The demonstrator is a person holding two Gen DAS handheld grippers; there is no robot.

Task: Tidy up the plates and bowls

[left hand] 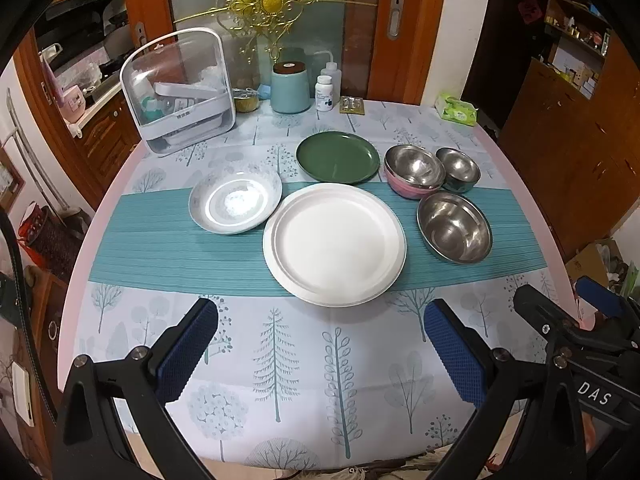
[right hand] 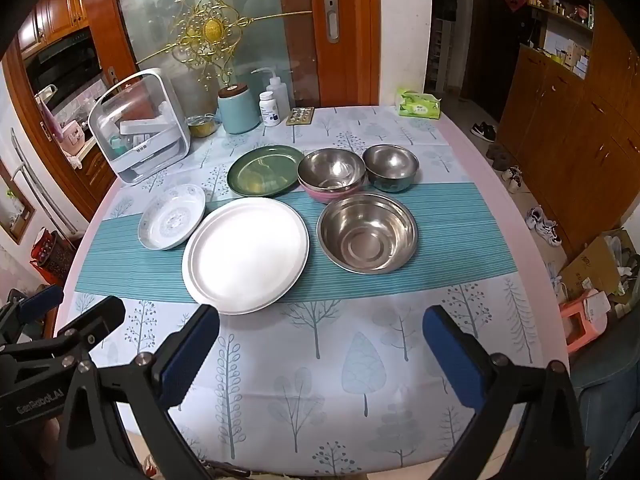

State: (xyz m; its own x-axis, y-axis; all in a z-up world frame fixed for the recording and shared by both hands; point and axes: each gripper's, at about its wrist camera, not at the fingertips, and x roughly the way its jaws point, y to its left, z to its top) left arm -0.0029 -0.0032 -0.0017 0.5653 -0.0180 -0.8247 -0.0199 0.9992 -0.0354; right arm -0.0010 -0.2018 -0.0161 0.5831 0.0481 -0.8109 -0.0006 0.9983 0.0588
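Note:
A large white plate [left hand: 335, 243] [right hand: 246, 254] lies mid-table on the teal runner. A patterned white dish [left hand: 236, 198] [right hand: 172, 216] lies to its left and a green plate [left hand: 338, 157] [right hand: 265, 170] behind it. A large steel bowl [left hand: 454, 227] [right hand: 368, 232] sits to its right, with a pink-sided steel bowl [left hand: 414, 170] [right hand: 331, 174] and a small dark-sided steel bowl [left hand: 459, 169] [right hand: 391, 167] behind. My left gripper [left hand: 320, 344] and right gripper [right hand: 320, 348] are open and empty, held above the table's near edge, short of the dishes.
At the back of the table stand a clear white-framed box [left hand: 180, 90] [right hand: 140, 126], a light blue canister [left hand: 290, 88], a pill bottle [left hand: 323, 93], a squeeze bottle [left hand: 332, 72] and a green tissue pack [left hand: 456, 110]. The right gripper shows at the left view's right edge [left hand: 580, 328].

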